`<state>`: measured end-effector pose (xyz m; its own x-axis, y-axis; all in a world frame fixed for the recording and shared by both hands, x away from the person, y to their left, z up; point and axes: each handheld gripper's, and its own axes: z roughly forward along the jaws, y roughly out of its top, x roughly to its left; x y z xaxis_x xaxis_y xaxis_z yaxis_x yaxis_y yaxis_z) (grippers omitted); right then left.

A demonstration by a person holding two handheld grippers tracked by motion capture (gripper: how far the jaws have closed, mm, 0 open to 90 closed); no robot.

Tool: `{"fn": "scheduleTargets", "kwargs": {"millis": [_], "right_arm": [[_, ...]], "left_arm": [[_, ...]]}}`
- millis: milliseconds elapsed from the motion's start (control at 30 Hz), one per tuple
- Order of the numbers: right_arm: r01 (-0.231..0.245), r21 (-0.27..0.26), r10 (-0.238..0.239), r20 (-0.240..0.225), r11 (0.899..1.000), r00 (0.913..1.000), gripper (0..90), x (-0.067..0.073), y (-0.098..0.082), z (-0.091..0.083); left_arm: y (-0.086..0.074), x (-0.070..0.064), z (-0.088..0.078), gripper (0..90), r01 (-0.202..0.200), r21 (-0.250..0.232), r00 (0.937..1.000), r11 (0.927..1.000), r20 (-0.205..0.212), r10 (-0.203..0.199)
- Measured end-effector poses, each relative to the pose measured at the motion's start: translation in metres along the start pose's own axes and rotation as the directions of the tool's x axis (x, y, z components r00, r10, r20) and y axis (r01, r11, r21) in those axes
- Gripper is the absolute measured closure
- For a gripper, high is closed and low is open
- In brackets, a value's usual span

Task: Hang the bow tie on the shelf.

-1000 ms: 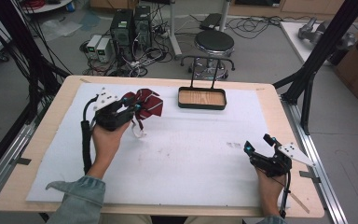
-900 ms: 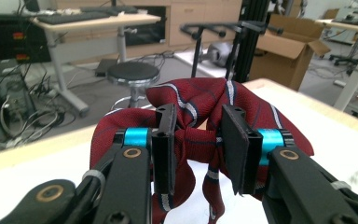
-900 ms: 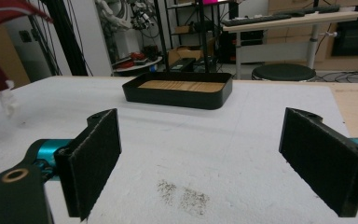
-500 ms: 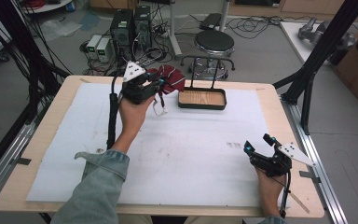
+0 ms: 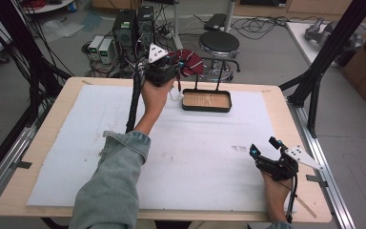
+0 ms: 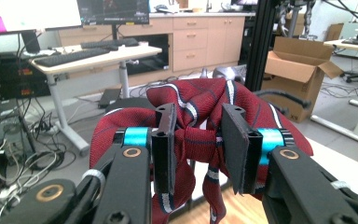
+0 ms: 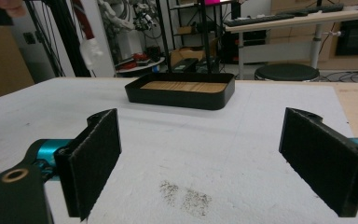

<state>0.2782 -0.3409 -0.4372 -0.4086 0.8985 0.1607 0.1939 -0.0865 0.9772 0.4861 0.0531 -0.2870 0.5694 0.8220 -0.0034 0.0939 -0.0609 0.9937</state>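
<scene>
I see only the black tray [image 5: 206,100] near the table's [image 5: 47,125] far edge blocking; elsewhere the white mat [image 5: 200,157] lies open.

In the left gripper view, the dark red cloth with navy and white stripes [image 6: 200,121] is bunched between the jaws of the left gripper [image 6: 200,144], so the pinched part is hidden behind the black pads and its hanging folds run off the bottom edge. What kind of garment it is cannot be told. The shallow black tray with a wooden floor [image 6: 242,212] shows as a sliver below, covered by cloth and jaws.

In the right gripper view, the right gripper [image 7: 223,149] is cut off by the bottom and right edges. A hand [image 7: 2,11] at the top left corner is cropped and blurred.

In the high view, the person's denim sleeve [image 5: 109,186] leaves the bottom edge, hiding part of the white-covered desk [image 5: 66,143].
</scene>
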Motion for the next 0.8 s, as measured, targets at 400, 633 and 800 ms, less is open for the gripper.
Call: {"fn": "scheduleTargets", "kwargs": {"millis": [400,633,800], "right_arm": [[-0.006,-0.008,0.006,-0.008,1.000,1.0000,11.8,-0.002,0.000,0.000],[-0.012,-0.006,0.012,-0.009,1.000,0.9999,11.8,-0.002,0.000,0.000],[-0.015,-0.004,0.015,-0.008,1.000,0.9999,11.8,-0.002,0.000,0.000]], "left_arm": [[0.006,0.002,0.037,66.4,-0.003,-0.018,0.9999,0.9998,-0.014,0.003],[-0.001,0.004,0.049,66.4,-0.005,-0.022,0.9998,0.9997,-0.019,0.004],[-0.004,0.005,0.052,66.4,0.026,-0.037,0.9996,0.9989,0.001,-0.026]]}}
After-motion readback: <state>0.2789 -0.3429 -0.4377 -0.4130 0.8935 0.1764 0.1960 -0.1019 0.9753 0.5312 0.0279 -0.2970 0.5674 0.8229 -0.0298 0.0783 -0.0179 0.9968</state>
